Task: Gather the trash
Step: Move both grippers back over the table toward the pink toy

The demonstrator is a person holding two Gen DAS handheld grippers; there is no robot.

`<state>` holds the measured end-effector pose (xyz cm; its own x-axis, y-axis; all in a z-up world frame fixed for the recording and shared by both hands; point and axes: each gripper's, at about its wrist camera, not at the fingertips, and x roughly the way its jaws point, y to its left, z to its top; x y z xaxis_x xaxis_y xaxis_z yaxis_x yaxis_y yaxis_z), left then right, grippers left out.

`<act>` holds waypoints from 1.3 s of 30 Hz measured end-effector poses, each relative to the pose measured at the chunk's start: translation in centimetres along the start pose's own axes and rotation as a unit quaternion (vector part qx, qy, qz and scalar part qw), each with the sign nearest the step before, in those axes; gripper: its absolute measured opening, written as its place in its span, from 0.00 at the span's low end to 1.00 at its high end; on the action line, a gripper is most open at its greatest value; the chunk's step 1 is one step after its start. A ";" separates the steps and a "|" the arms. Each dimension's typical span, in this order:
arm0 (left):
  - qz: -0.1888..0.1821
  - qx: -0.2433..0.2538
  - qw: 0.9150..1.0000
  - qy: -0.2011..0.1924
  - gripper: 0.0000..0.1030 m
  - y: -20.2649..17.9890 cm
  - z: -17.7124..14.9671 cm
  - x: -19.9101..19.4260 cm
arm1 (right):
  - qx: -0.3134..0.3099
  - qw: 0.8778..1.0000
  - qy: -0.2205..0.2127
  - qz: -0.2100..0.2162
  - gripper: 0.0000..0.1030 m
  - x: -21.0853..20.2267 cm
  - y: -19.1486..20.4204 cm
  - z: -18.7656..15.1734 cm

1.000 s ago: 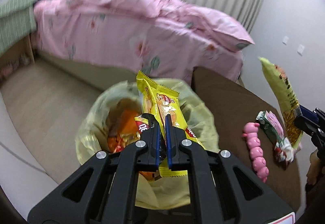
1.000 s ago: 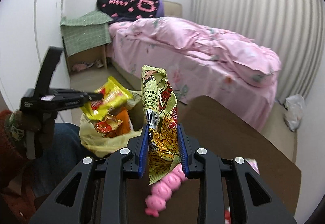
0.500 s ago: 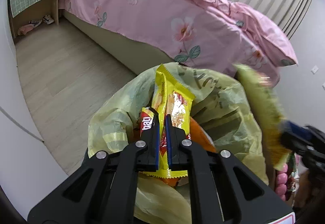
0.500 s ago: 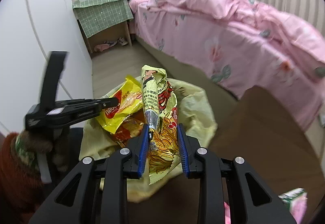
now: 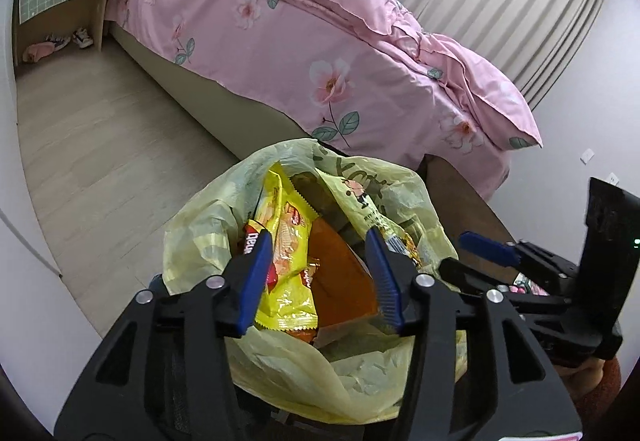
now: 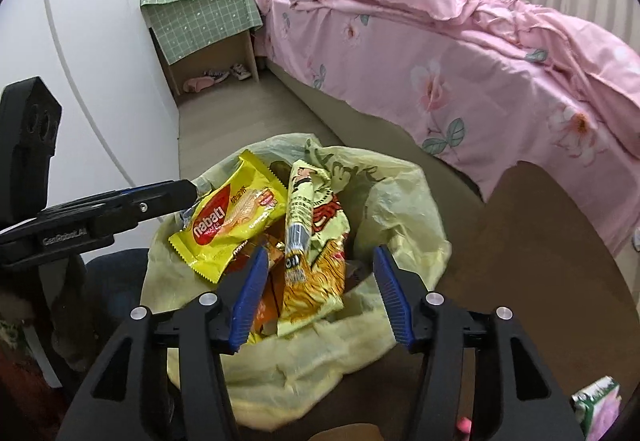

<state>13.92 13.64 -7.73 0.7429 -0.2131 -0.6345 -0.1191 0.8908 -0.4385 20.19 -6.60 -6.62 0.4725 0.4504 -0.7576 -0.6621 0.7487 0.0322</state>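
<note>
A pale yellow trash bag stands open below both grippers, also in the right wrist view. My left gripper is open above it; a yellow wafer wrapper lies loose in the bag beside an orange packet. My right gripper is open over the bag; a yellow-green noodle wrapper lies in it next to the wafer wrapper. The right gripper shows at the right of the left wrist view.
A brown table lies right of the bag, with a green-pink packet at its near edge. A bed with a pink floral quilt runs behind. A bedside shelf with a green cloth stands at the back left.
Both grippers have opened over the bag. The wafer wrapper has left the left gripper and the noodle wrapper has left the right gripper; both now lie in the bag.
</note>
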 end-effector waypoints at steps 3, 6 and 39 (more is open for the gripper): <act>0.009 0.023 1.000 -0.003 0.48 -1.2 -0.3 -0.4 | 0.019 0.999 -0.021 -0.019 0.50 -2.4 -1.0 -1.0; 0.004 0.036 0.999 0.000 0.50 -2.3 -0.7 -0.9 | 0.048 0.997 -0.045 -0.045 0.51 -5.6 -2.6 -2.8; -0.116 0.274 0.946 0.131 0.55 -25.2 -12.7 2.5 | 0.154 0.968 -0.038 -0.194 0.44 -16.6 -17.6 -19.4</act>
<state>10.45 -14.45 -6.31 0.5097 -0.4562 -0.7294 0.4391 0.8671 -0.2354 12.69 -36.75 -7.27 0.7004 0.1311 -0.7017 -0.2264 0.9730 -0.0443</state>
